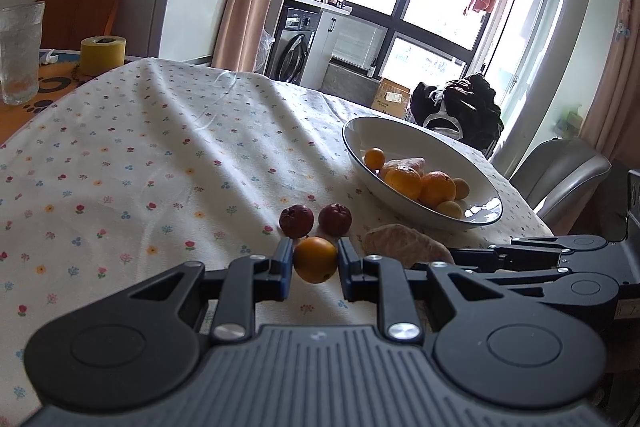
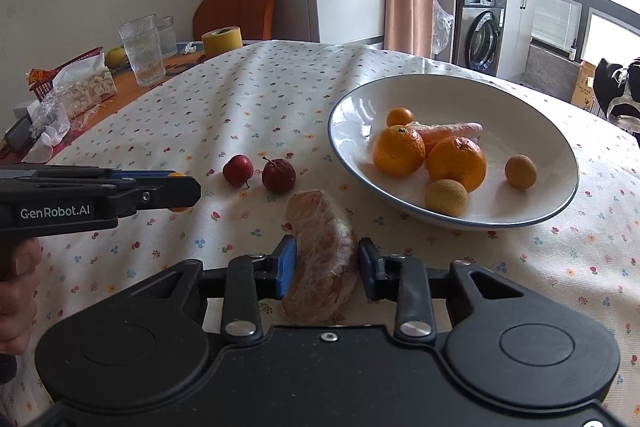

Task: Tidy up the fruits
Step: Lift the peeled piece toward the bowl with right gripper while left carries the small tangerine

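Gripping a small orange point(image 1: 315, 259) in our left gripper point(image 1: 313, 263), we bracket a wrapped segment point(image 2: 322, 259) with the right gripper point(image 2: 326, 269), fingers not visibly clamped. Several fruits fill the bowl point(image 2: 400, 87); two red fruits point(image 2: 279, 175) remain on the worktop.

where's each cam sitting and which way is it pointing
Left wrist: on the left hand-held gripper, looking along its fingers across the table, a small orange between them; the right hand-held gripper enters from the right.
Right wrist: on the right hand-held gripper, fingers around a wrapped piece; the left one and a hand show at left.
Shared: white bowl, two red fruits.
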### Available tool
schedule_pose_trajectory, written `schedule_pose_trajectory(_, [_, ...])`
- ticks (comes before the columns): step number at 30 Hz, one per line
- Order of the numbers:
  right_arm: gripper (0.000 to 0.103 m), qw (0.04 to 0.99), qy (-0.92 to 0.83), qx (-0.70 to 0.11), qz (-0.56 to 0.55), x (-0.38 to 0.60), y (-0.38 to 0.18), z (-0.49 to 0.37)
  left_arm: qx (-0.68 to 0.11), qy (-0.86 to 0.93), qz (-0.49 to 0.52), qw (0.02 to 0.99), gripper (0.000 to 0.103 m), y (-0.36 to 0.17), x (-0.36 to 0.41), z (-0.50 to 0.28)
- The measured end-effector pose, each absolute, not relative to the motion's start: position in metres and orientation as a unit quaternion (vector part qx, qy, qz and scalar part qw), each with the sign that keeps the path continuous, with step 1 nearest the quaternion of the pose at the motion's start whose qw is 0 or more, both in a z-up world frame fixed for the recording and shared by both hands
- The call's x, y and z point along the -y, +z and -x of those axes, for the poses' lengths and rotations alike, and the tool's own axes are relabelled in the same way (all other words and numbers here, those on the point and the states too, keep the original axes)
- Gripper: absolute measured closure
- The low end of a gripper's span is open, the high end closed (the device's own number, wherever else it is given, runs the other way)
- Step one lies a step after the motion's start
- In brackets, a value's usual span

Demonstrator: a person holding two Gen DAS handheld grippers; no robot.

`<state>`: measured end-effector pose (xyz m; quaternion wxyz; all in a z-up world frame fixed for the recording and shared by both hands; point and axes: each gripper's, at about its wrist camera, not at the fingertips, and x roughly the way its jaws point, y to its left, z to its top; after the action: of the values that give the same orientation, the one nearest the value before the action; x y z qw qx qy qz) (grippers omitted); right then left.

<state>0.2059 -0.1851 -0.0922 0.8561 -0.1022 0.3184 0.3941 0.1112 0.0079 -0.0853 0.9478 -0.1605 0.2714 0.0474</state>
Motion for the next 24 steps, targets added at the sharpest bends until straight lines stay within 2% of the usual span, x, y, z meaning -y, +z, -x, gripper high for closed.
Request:
schedule_pose_trajectory(13, [0.072,0.847,0.429,-0.301,0.086,0.181,-0.072,-0.186,-0.284,0.033,0.164,0.944,0.081,-0.093,-0.005,-0.106])
schedule_pose_trajectory(24, [0.071,0.838,0.438,-0.307,0.105,0.166,-0.089,-0.183,-0.297,0.031,0.165,0.940,0.081,-0.101,-0.002,-0.108])
